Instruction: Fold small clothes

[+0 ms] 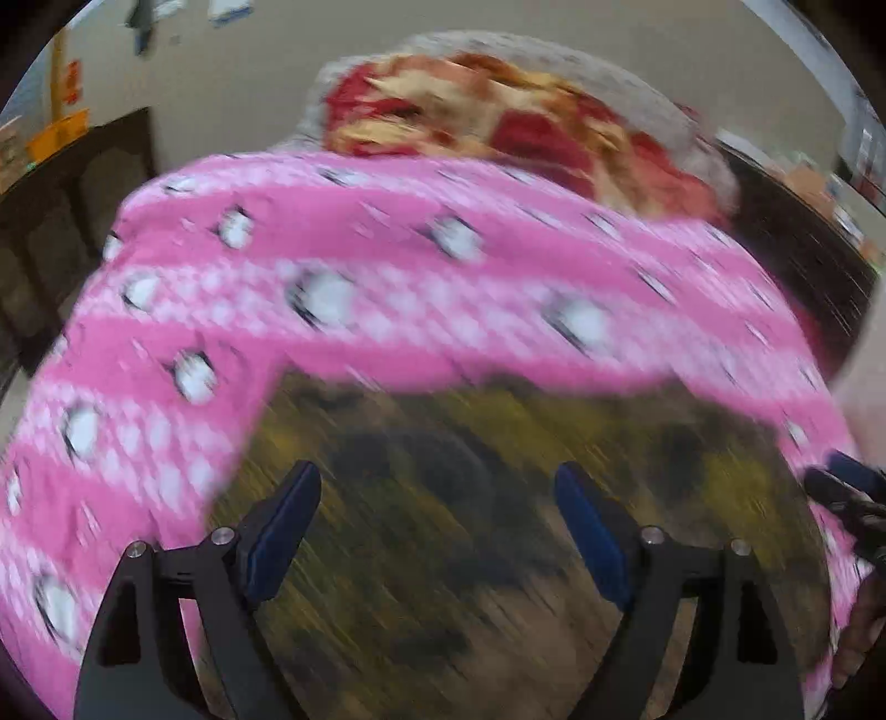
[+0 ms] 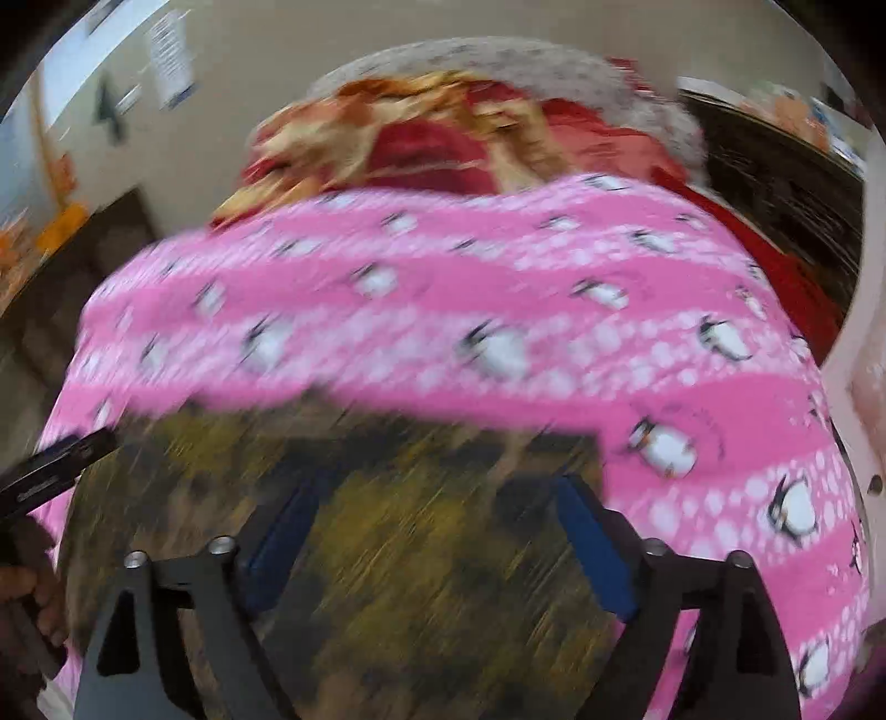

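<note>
Fingers (image 1: 332, 498): both pairs wide, empty | pink penguin garment (image 1: 387, 266) | writing: unreadable

Beige wall (image 1: 249, 66), dark cabinet (image 1: 66, 210), papers (image 2: 169, 50) pinned.

Both wrist views are aimed steeply down, close over the mottled surface (image 1: 443, 554). Shared by both: the pink penguin-print garment (image 1: 387, 266), the red-and-tan pile (image 2: 443, 138) behind. Each view catches the other gripper at its edge.
</note>
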The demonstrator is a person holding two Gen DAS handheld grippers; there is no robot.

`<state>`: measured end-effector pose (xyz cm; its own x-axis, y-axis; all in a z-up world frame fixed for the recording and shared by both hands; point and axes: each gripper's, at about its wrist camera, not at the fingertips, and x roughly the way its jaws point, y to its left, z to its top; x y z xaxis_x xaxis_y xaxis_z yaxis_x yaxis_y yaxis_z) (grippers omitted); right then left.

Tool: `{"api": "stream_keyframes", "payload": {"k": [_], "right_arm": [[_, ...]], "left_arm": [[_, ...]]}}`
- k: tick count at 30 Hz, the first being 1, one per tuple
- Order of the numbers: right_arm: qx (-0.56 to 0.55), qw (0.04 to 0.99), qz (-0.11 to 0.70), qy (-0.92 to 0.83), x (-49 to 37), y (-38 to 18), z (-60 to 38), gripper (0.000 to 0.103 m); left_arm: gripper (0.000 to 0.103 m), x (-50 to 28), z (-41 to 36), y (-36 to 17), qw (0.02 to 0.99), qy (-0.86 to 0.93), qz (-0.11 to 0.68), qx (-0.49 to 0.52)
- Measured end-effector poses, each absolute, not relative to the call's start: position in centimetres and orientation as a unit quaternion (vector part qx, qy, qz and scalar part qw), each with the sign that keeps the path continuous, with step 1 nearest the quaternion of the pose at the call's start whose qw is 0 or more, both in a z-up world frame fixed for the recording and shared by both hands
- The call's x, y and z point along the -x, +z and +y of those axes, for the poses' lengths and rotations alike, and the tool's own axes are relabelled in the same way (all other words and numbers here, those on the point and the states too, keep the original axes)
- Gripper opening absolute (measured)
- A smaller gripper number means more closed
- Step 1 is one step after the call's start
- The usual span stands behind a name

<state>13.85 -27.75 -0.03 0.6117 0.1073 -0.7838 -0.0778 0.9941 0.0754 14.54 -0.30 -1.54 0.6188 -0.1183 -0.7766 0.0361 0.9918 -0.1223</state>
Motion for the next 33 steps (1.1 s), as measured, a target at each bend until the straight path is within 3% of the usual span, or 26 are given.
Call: {"api": "stream_keyframes", "payload": {"k": [4,6,8,17,26,33], "right_arm": [[0.032,0.889,0.454,0.048,-11.4,-3.3,-25.8,0.091],[0.045,0.886,0.46,0.035,-10.7,-6.2,-25.8,0.093],[0.071,0.906,0.417,0.03,-9.3,-6.9,-25.1,0.097],[0.076,0.907,0.414,0.032,-8.7,-7.5,-25.1,0.102],[0.07,0.895,0.44,-0.007,-8.8,-5.3,-25.3,0.102],[0.009,0.916,0.4,-0.037,-10.8,-0.2,-25.5,0.103]], "left_arm": [[0.086,-11.4,-3.0,-5.2,0.871,-0.069,0.483,0.056],[0.089,-10.1,-4.2,-6.7,0.883,-0.059,0.465,0.022],[0.097,-9.3,-4.9,-7.2,0.892,-0.063,0.447,0.001],[0.103,-9.8,-4.8,-7.1,0.89,-0.063,0.451,0.006],[0.103,-9.5,-4.9,-7.2,0.893,-0.059,0.446,0.001],[0.103,-9.4,-5.0,-7.3,0.896,-0.057,0.441,0.0]]}}
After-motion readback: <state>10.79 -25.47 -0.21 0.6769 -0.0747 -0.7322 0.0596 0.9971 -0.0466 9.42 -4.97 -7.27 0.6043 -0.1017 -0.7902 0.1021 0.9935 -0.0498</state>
